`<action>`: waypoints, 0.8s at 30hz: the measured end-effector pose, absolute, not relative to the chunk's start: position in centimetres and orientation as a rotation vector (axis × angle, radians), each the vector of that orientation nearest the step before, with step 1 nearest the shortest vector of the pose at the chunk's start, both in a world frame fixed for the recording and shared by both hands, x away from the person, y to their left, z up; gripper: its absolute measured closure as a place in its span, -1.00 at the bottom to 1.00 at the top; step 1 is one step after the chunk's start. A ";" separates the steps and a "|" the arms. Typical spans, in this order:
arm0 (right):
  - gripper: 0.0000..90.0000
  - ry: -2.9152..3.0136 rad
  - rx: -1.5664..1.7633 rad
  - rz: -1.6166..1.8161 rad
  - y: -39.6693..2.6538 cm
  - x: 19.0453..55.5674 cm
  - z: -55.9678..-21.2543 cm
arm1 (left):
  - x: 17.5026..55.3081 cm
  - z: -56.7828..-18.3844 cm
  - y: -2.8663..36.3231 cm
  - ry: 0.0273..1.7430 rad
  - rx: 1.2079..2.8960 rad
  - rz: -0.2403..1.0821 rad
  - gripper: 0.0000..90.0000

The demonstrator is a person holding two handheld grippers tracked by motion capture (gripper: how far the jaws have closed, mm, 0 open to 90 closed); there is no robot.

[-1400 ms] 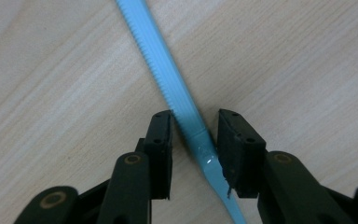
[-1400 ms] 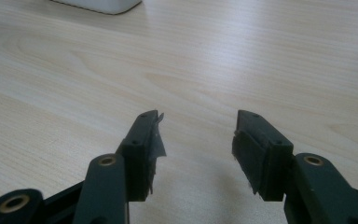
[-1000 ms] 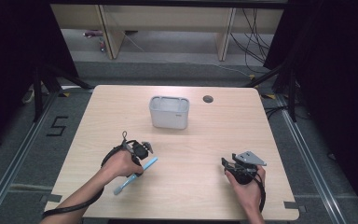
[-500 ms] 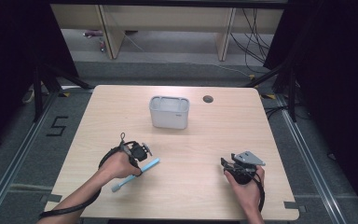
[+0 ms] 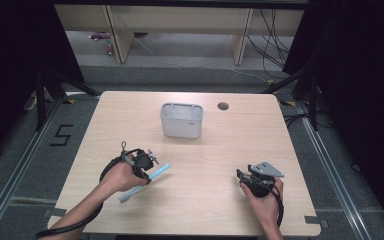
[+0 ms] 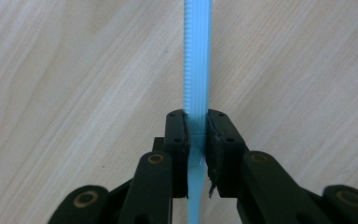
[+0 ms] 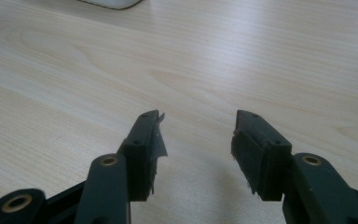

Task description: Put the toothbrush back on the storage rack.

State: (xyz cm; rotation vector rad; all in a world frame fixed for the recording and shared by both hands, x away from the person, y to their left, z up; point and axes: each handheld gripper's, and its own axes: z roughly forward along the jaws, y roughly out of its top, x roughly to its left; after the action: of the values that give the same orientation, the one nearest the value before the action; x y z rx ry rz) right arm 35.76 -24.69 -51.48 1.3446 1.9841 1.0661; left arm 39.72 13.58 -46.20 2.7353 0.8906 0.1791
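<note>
A long light-blue ribbed plastic stick (image 5: 145, 182), maybe a toothbrush handle, lies slanted at the table's front left. My left gripper (image 5: 147, 167) is shut on the blue stick (image 6: 197, 70), whose ribbed shaft runs straight ahead between the black pads (image 6: 177, 140). At the front right, my right gripper (image 5: 241, 176) rests low over the wood, held by a hand. Its jaws stand open with bare tabletop between the fingertips (image 7: 147, 135). A grey rectangular container (image 5: 181, 120) stands upright at the table's middle back.
The light wooden table (image 5: 260, 130) has a round cable hole (image 5: 223, 106) at the back, right of the container. A pale corner of the container (image 7: 112, 3) shows far ahead. Cables and wooden furniture legs lie on the floor beyond the table.
The left gripper with the blue stick has shifted slightly back and right, raising the stick's far end. The right gripper has stayed in place.
</note>
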 end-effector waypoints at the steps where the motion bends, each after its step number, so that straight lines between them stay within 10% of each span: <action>1: 0.14 1.984 1.338 1.081 -24.7 35.8 -51.6 | 39.7 -46.1 13.6 0.888 2.737 0.182 0.74; 24: 0.15 1.982 1.334 1.075 -24.7 35.8 -51.5 | 39.4 -43.5 15.8 0.864 2.412 0.379 0.75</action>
State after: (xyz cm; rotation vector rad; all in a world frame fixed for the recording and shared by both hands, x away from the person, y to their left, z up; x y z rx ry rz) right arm 35.85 -24.65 -51.52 1.3339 1.9817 1.0752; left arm 39.43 15.84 -43.47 2.4116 0.8636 0.3794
